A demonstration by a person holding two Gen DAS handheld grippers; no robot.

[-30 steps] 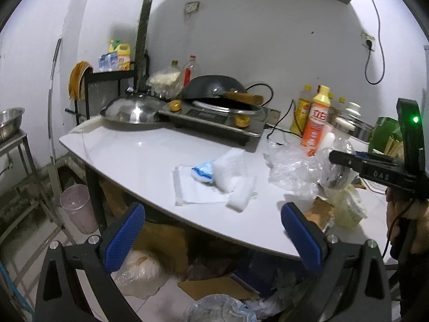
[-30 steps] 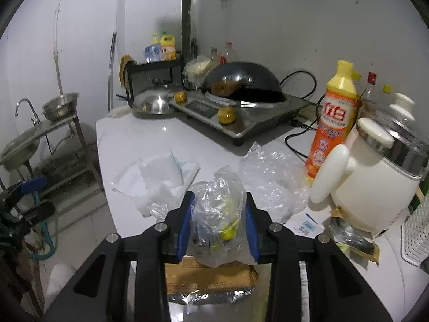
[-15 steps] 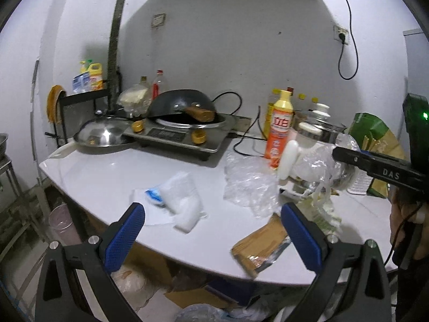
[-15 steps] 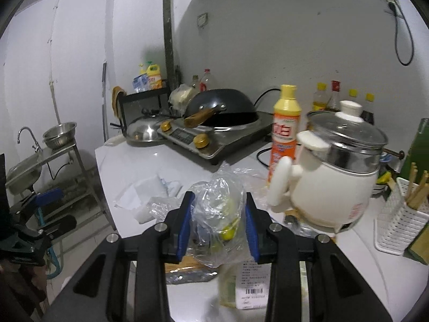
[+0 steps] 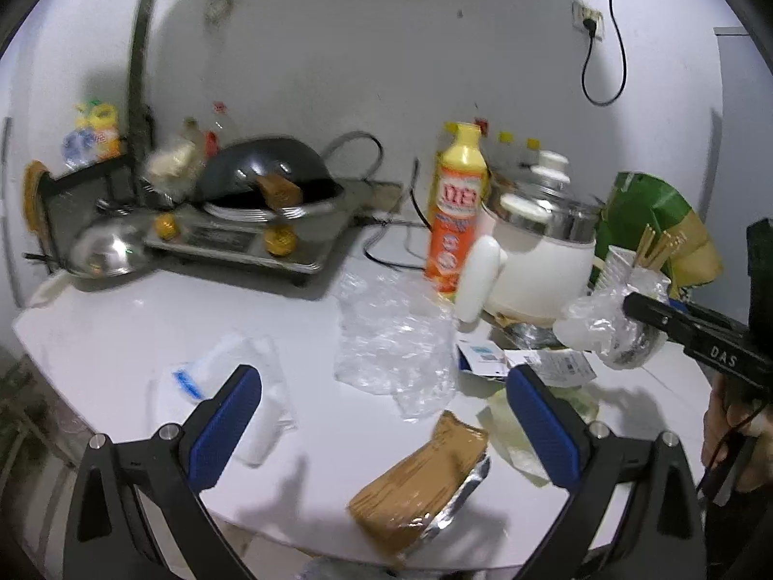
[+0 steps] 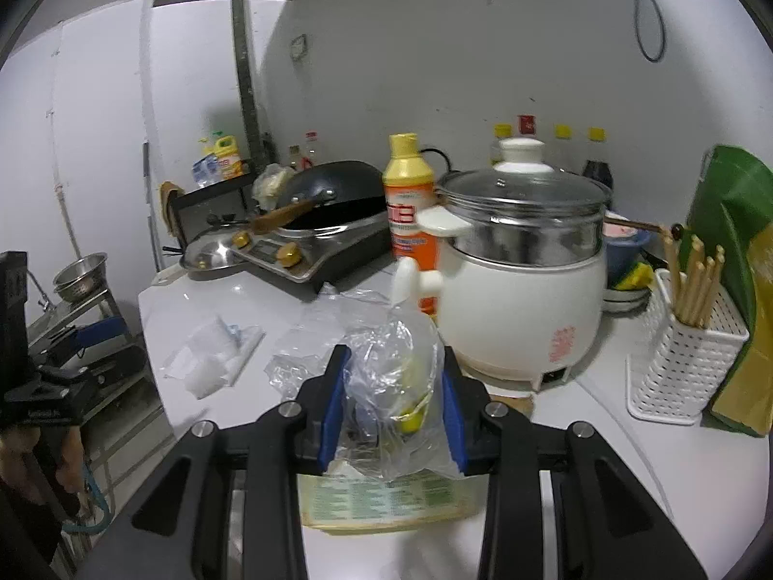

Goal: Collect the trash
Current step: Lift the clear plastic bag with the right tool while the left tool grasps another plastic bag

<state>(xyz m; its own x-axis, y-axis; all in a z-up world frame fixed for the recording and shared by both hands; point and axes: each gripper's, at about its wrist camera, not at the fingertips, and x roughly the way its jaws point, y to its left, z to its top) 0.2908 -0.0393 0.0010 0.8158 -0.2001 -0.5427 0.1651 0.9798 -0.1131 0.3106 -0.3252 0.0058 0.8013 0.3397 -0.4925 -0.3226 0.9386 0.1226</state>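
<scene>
My right gripper [image 6: 393, 401] is shut on a clear plastic bag [image 6: 391, 367] with yellow scraps inside, held above the white table [image 6: 193, 309]. The left wrist view shows that same bag [image 5: 604, 328] hanging from the right gripper's black finger [image 5: 695, 338] at the right edge. My left gripper [image 5: 384, 415] stands open over the table's front edge with nothing between its blue pads [image 5: 227, 425]. Loose trash lies on the table: a crumpled clear bag [image 5: 391, 343], a white wrapper [image 5: 227, 386], a brown foil-backed packet [image 5: 420, 488] and paper labels [image 5: 555, 367].
A white electric pot [image 6: 522, 290] and an orange detergent bottle [image 6: 410, 212] stand behind the trash. A wok on a cooker [image 6: 328, 203] sits at the back left, a white chopstick holder [image 6: 686, 357] and a green bag [image 6: 729, 241] at the right. A hand [image 5: 734, 440] holds the right gripper.
Both views have swung to the right along the table, bringing the pot, chopstick holder and green bag into sight. The right gripper keeps hold of the bag; the left stays open.
</scene>
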